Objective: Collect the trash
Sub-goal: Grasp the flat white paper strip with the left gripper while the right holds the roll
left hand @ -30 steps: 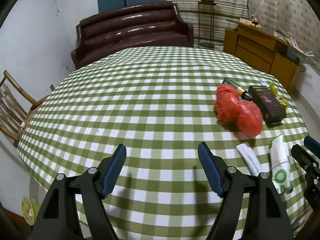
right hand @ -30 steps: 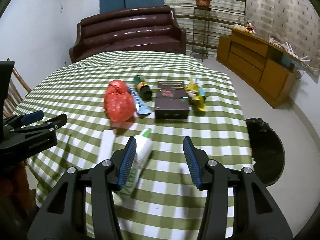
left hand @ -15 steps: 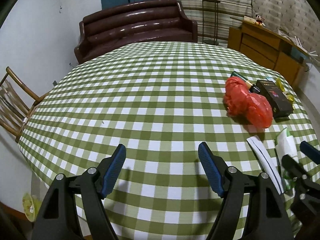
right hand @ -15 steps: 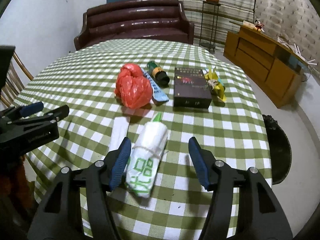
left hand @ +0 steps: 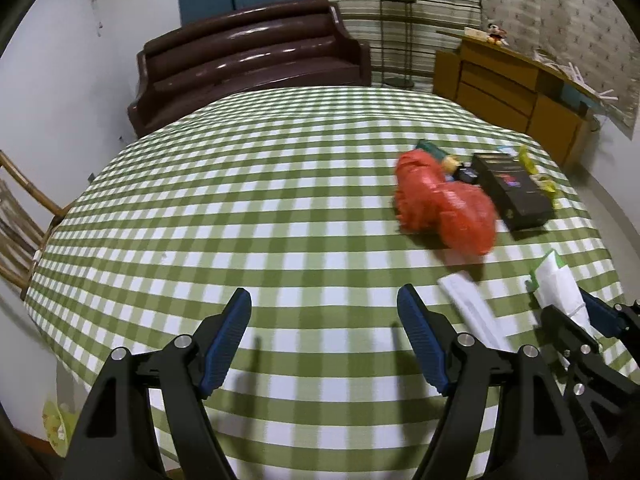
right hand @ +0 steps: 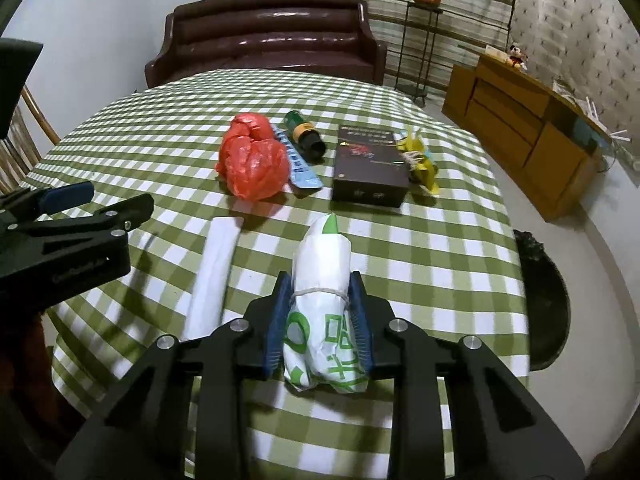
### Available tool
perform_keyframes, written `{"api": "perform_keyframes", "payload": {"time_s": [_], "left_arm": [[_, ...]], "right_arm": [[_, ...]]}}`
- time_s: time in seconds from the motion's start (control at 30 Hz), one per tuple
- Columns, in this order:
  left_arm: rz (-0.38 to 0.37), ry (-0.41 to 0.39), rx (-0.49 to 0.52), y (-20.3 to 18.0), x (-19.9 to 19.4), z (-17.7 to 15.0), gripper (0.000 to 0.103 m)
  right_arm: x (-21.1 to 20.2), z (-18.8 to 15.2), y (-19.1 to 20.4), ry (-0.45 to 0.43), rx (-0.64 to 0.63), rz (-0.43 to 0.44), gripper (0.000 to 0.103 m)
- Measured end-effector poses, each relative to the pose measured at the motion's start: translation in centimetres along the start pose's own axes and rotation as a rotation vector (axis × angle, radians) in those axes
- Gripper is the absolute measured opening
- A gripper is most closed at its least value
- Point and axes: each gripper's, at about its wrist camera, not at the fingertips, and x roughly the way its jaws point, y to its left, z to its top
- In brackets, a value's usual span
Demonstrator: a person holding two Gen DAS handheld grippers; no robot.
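On checked tablecloth point(right hand: 440, 248): right tool point(right hand: 320, 316) clamps white-green bag point(right hand: 324, 280); left tool point(left hand: 324, 344) spread, holding nothing.

My table point(right hand: 460, 248) wears green-checked cloth. On it lie a red bag point(right hand: 253, 164), black box point(right hand: 370, 166), white roll point(right hand: 214, 276) and bottle point(right hand: 305, 136).

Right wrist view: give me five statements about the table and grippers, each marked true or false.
1. The right gripper is shut on the white-and-green bag. True.
2. The left gripper holds the red bag. False: it is open, with nothing between its fingers.
3. The black box lies beside the yellow wrapper. True.
4. The white paper roll stands upright. False: it lies flat on the checked cloth.
5. The bottle lies on the sofa. False: it lies on the table by the red bag.
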Motion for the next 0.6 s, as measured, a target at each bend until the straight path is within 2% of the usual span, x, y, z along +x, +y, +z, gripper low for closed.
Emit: {"api": "perform_keyframes", "payload": {"time_s": [0.27, 0.5, 0.6], "left_arm": [[-0.078, -0.006, 0.055, -4.1, -0.7, 0.1, 0.073], [-0.129, 0.065, 0.086, -6.0, 0.6, -1.1, 0.074], [-0.132, 0.062, 0.093, -6.2, 0.7, -1.5, 0.071]], "right_arm": [[-1.5, -0.2, -3.8, -0.028, 0.056, -0.055, 0.029], [-1.5, -0.7, -5.9, -0.017, 0.084, -0.067, 0.029], [-1.3, -0.9, -6.6, -0.007, 0.099, -0.061, 0.029]]}}
